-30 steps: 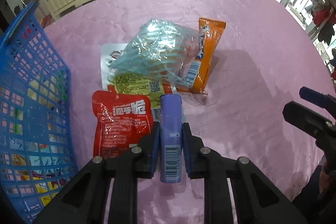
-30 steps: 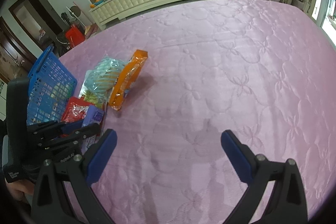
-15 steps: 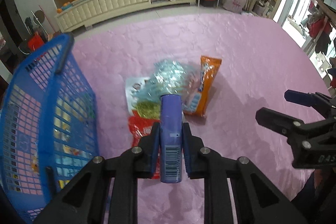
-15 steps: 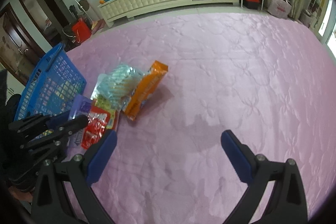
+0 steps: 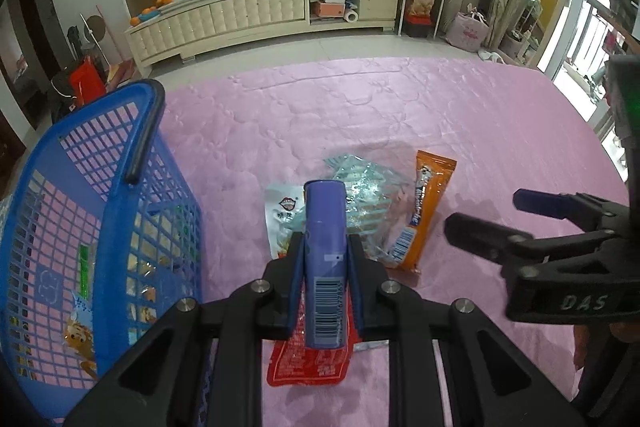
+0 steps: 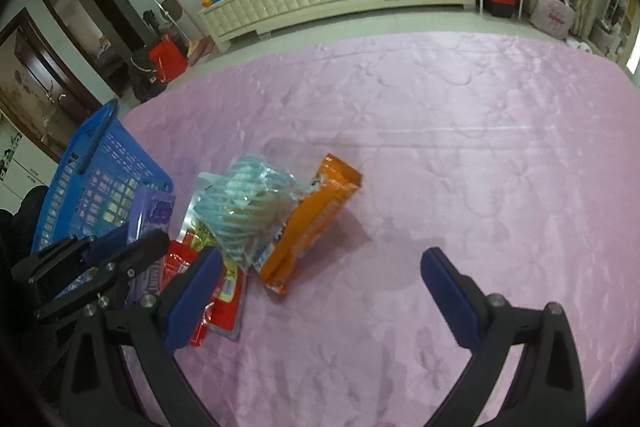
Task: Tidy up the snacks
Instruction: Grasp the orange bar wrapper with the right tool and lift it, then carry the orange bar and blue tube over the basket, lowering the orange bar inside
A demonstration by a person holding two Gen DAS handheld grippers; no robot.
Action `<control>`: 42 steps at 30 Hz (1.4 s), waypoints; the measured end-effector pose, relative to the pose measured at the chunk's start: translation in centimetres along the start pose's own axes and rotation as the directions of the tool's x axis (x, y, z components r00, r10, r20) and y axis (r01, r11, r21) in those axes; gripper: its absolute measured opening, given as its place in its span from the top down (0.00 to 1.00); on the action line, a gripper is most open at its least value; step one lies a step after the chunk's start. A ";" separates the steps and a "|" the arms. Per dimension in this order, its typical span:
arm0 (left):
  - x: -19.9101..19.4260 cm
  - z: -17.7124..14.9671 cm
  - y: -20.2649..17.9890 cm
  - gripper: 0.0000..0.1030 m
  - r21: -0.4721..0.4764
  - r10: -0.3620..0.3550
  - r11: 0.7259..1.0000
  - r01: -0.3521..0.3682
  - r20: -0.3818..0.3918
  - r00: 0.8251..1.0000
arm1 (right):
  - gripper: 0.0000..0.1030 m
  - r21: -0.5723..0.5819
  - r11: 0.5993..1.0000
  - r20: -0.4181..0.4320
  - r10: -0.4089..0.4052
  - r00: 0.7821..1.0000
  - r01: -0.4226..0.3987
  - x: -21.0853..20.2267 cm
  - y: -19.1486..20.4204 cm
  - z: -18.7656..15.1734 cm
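**Purple pack in the left claw, basket just to the side**

We have the left claw (image 5: 325,259) clenched on a purple snack pack (image 5: 325,227), its pads pressing both long sides, barcode end toward the camera. The pack hangs above the pile of snacks that lies on the pink quilted surface (image 5: 280,115). Our right claw (image 6: 320,291) stands wide and holds nothing, pointed down at the cover just beside the pile.

Below the purple pack lie a red packet (image 5: 308,363), a white pouch (image 5: 282,215), a clear bag with pale blue stripes (image 5: 360,195) and an orange packet (image 5: 424,215), all overlapping or touching. The blue basket (image 5: 132,163) sits at the left, close to the pile, with a few snacks already visible through its mesh.

We judge the next step to be carrying the purple pack over the basket rim and letting it go inside. The risks we see:

- The pack is gripped near its lower end only, so it could pivot or slide out between the pads if we swing sideways too fast.
- The basket's near wall is high; a low carry could knock the pack against the rim.
- The two claws are near each other, so the right one reaching for the pile could cross the left one's path.
- The clear bag looks slippery and crumpled, and may shift the orange packet when touched.
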State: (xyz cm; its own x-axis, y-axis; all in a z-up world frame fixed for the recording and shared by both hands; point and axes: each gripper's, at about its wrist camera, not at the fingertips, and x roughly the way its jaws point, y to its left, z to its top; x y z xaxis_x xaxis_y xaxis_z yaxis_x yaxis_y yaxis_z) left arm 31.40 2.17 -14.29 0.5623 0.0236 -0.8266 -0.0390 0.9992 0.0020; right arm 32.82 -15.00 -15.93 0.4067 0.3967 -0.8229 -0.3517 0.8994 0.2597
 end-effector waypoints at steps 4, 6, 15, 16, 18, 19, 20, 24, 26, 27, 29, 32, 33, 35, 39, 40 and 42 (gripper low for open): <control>1.0 0.2 0.4 0.82 -0.009 -0.001 1.000 0.000 -0.012 1.000 | 0.15 -0.003 1.000 -0.041 0.018 0.999 -0.018 1.4 0.2 0.3; 1.3 0.3 0.2 0.82 0.005 0.017 1.000 -0.017 -0.007 1.000 | 0.15 0.000 1.000 -0.054 0.023 0.998 -0.023 2.2 0.4 0.5; 1.7 0.4 -0.6 0.82 0.031 0.012 0.999 -0.011 -0.022 1.000 | 0.53 -0.027 0.998 -0.114 0.051 0.992 -0.054 4.9 1.1 0.3; 1.8 0.5 -0.7 0.82 0.036 0.014 0.999 -0.014 -0.022 1.000 | 0.56 -0.028 0.997 -0.118 0.062 0.991 -0.066 4.9 1.1 0.1; 1.8 0.5 -0.8 0.82 0.036 0.012 0.999 -0.011 -0.028 1.000 | 0.60 -0.041 0.996 -0.123 0.069 0.990 -0.075 4.8 1.1 -0.1; 1.8 0.5 -0.7 0.82 0.035 0.012 0.999 -0.011 -0.031 0.999 | 0.63 -0.056 0.995 -0.126 0.072 0.989 -0.079 4.6 1.3 -0.2; 1.7 0.5 -0.7 0.82 0.034 0.011 0.999 -0.010 -0.032 0.999 | 0.66 -0.070 0.995 -0.123 0.068 0.990 -0.077 4.3 1.5 -0.3; 0.7 0.3 -0.9 0.82 0.039 0.013 0.999 -0.012 -0.024 1.000 | 0.79 -0.086 0.993 -0.099 0.073 0.992 -0.082 2.5 1.7 -0.7; 0.1 0.1 -1.0 0.82 0.045 0.013 0.999 -0.012 -0.018 1.000 | 0.79 -0.095 0.992 -0.084 0.076 0.994 -0.084 1.3 1.9 -1.0; -0.2 0.1 -1.2 0.82 0.050 0.014 0.999 -0.013 -0.013 1.000 | 0.80 -0.107 0.991 -0.083 0.077 0.994 -0.085 0.5 2.1 -1.2; -1.1 -0.1 -1.4 0.82 0.060 0.015 0.998 -0.015 -0.003 1.000 | 0.80 -0.130 0.988 -0.072 0.076 0.994 -0.085 -0.7 2.4 -1.6; -2.7 -0.3 -1.5 0.82 0.057 0.012 0.998 -0.012 0.014 1.000 | 0.80 -0.140 0.987 -0.060 0.074 0.995 -0.082 -2.4 2.6 -2.0; -3.2 -0.4 -1.6 0.82 0.055 0.010 0.998 -0.011 0.021 1.000 | 0.80 -0.141 0.987 -0.049 0.072 0.996 -0.079 -3.3 2.7 -2.3; -4.4 -0.5 -1.7 0.82 0.062 0.011 0.998 -0.013 0.035 0.999 | 0.80 -0.145 0.987 -0.035 0.068 0.997 -0.072 -4.5 2.9 -2.6; -7.0 -1.1 -2.0 0.82 0.068 0.002 0.998 -0.006 0.066 0.998 | 0.80 -0.173 0.984 -0.002 0.051 0.999 -0.051 -7.3 4.1 -3.0; -7.8 -1.3 -2.0 0.82 0.068 -0.002 0.998 -0.003 0.078 0.997 | 0.80 -0.182 0.982 0.007 0.046 0.999 -0.044 -8.0 4.3 -3.3; -9.3 -1.5 -2.0 0.82 0.068 -0.008 0.998 0.002 0.098 0.995 | 0.80 -0.202 0.979 0.027 0.043 0.999 -0.036 -9.6 5.0 -3.6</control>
State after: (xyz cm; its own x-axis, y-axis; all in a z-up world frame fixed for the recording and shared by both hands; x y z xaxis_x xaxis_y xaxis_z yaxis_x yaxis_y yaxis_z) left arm 25.03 -0.13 -7.47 0.6411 0.0182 -0.7673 0.0183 0.9991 0.0390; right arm 24.16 -14.94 -8.56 0.4139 0.4394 -0.7973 -0.5292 0.8287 0.1821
